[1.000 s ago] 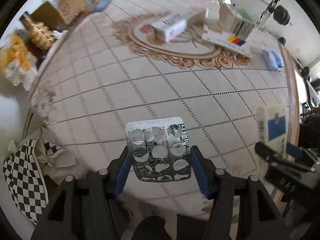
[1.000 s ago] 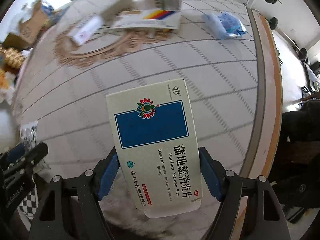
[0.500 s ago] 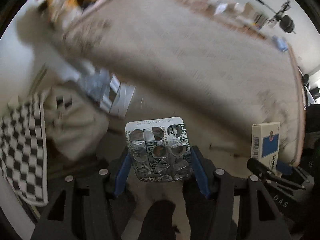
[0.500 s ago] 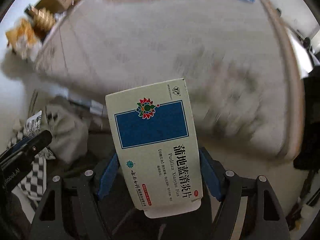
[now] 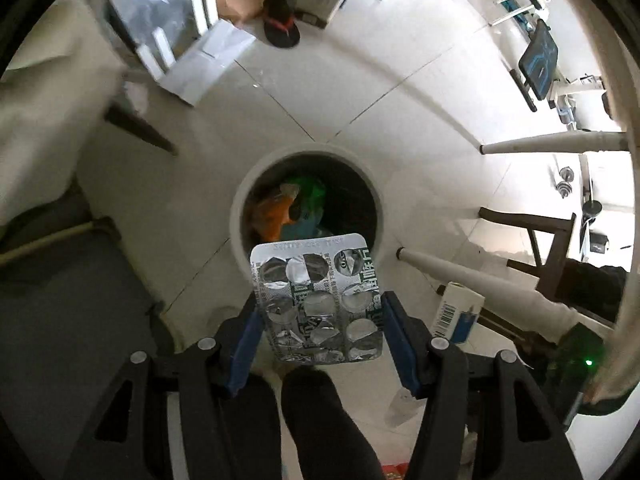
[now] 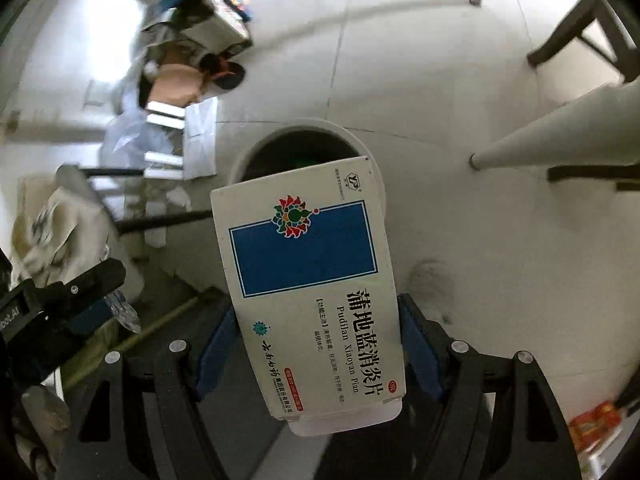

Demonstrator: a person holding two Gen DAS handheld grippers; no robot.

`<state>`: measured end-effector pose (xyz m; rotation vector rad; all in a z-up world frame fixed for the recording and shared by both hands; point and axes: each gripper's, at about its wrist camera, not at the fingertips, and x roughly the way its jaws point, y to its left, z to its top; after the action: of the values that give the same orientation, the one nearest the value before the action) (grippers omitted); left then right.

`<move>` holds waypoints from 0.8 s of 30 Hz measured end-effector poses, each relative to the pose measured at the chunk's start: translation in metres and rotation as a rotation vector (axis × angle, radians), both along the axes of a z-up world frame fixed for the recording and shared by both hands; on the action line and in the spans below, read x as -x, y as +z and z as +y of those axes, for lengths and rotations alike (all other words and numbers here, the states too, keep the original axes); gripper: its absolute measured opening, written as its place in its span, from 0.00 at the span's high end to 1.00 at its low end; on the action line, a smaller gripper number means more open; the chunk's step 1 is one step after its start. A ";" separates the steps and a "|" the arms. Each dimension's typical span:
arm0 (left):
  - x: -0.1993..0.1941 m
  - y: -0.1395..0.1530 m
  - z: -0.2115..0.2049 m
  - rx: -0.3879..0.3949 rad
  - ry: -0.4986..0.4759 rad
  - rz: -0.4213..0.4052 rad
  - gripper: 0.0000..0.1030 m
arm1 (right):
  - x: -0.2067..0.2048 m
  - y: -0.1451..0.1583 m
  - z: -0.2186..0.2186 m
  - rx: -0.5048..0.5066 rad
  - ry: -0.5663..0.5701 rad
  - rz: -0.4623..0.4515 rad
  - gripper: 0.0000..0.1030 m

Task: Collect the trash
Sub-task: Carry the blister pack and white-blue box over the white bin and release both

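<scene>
My left gripper is shut on an empty silver blister pack, held just above and in front of a round white trash bin on the floor. Orange and green rubbish lies inside the bin. My right gripper is shut on a white medicine box with a blue panel, which covers most of the same bin. That box shows at the right of the left wrist view. The left gripper shows at the left edge of the right wrist view.
White tapered table legs stand to the right of the bin. A dark chair frame lies beyond. Boxes, plastic bags and a sandal clutter the floor at the back. A person's dark legs are below the left gripper.
Both grippers swung off the tabletop and dropped towards the floor, each still gripping its item. The tablecloth has left the views and the trash bin now lies beneath them.
</scene>
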<state>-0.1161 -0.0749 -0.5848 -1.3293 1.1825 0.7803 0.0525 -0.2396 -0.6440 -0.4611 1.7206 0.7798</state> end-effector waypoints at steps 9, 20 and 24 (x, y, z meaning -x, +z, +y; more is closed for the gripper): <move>-0.019 -0.085 0.025 0.025 -0.054 -0.037 0.46 | -0.019 -0.116 0.030 -0.019 0.024 0.024 0.24; 0.003 -0.089 0.019 -0.081 -0.055 0.075 0.00 | -0.017 -0.153 0.061 -0.014 0.117 -0.018 0.00; 0.012 -0.080 0.010 -0.172 -0.066 0.148 0.00 | -0.009 -0.148 0.062 0.015 0.171 -0.099 0.00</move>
<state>-0.1281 -0.0646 -0.6652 -1.1013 1.2395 0.9234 0.0614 -0.1775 -0.7920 -0.6528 1.6102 0.8522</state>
